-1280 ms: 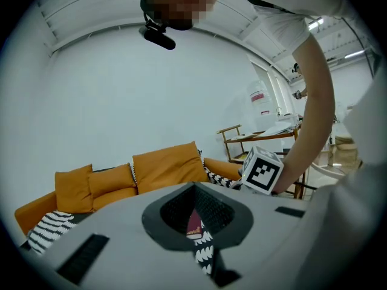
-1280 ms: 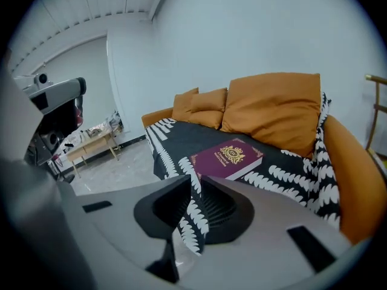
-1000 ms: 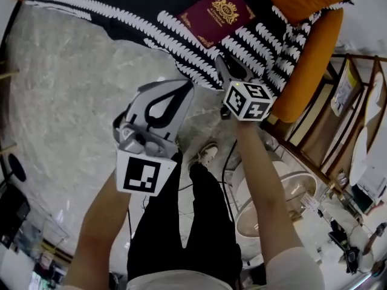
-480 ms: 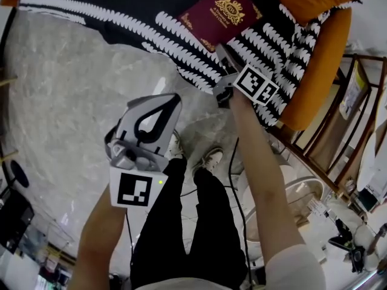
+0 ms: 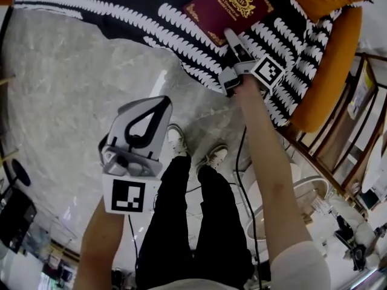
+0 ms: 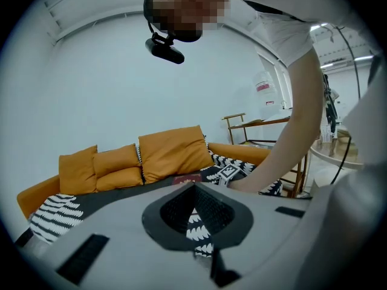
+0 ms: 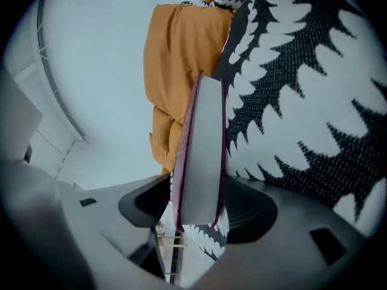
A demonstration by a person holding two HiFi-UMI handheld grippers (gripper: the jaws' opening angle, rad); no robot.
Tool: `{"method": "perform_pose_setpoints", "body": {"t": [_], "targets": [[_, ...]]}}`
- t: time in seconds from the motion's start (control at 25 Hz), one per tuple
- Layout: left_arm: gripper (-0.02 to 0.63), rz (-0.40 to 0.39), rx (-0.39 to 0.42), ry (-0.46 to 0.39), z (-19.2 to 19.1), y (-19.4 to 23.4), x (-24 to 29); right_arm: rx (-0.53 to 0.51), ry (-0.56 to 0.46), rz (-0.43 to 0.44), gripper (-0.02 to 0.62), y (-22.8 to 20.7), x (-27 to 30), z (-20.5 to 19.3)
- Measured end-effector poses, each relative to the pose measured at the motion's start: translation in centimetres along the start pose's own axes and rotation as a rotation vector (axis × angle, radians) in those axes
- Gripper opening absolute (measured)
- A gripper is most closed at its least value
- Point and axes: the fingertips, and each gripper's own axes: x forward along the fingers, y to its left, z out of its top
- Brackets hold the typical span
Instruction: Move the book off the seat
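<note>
A maroon book (image 5: 233,8) with a gold crest lies flat on the black-and-white patterned seat cover (image 5: 121,17) of an orange sofa. My right gripper (image 5: 233,38) reaches to the book's near edge. Its jaws are opening, and the book's grey page edge (image 7: 202,156) stands between them without being pressed. Well back from the sofa, my left gripper (image 5: 163,100) hangs over the floor, shut and empty. In the left gripper view the book (image 6: 186,179) shows small beyond the closed jaw tips.
Orange cushions (image 6: 172,153) line the sofa's back, and its orange arm (image 5: 326,71) runs at the right. Beyond the arm are a wooden rack (image 5: 357,101) and a round side table (image 5: 308,192). Marble floor (image 5: 72,101), the person's legs and cables lie below.
My right gripper has moved forward to the book and its jaws have spread around the book's near edge. The left gripper has drifted slightly back and to the left.
</note>
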Motion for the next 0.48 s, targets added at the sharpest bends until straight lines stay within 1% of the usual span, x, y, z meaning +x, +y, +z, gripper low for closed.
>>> {"method": "perform_pose_setpoints", "body": {"t": [0.08,0.16,0.2,0.28,0.4,0.48], "targets": [[0.017,0.008,-0.003,0.006,-0.6,-0.4,0.0,-0.001,0.007,0.006,0.270,-0.5,0.3,0.0],[0.017,0.015,-0.004,0.008,-0.8,-0.7,0.0,-0.006,0.008,-0.008,0.267,-1.0,0.6,0.1],[0.017,0.019,-0.005,0.009,-0.9,-0.8,0.0,-0.006,0.002,-0.013,0.255,-1.1,0.8,0.2],[0.017,0.028,-0.011,0.014,-1.2,-0.9,-0.1,-0.011,-0.013,-0.021,0.253,-1.0,1.4,0.4],[0.017,0.033,-0.026,0.021,-1.9,-0.9,-0.2,-0.046,-0.026,-0.055,0.257,-0.9,2.2,0.6],[0.017,0.032,-0.032,0.030,-2.5,-0.8,-0.2,-0.050,-0.033,-0.053,0.248,-1.1,2.5,0.8]]}}
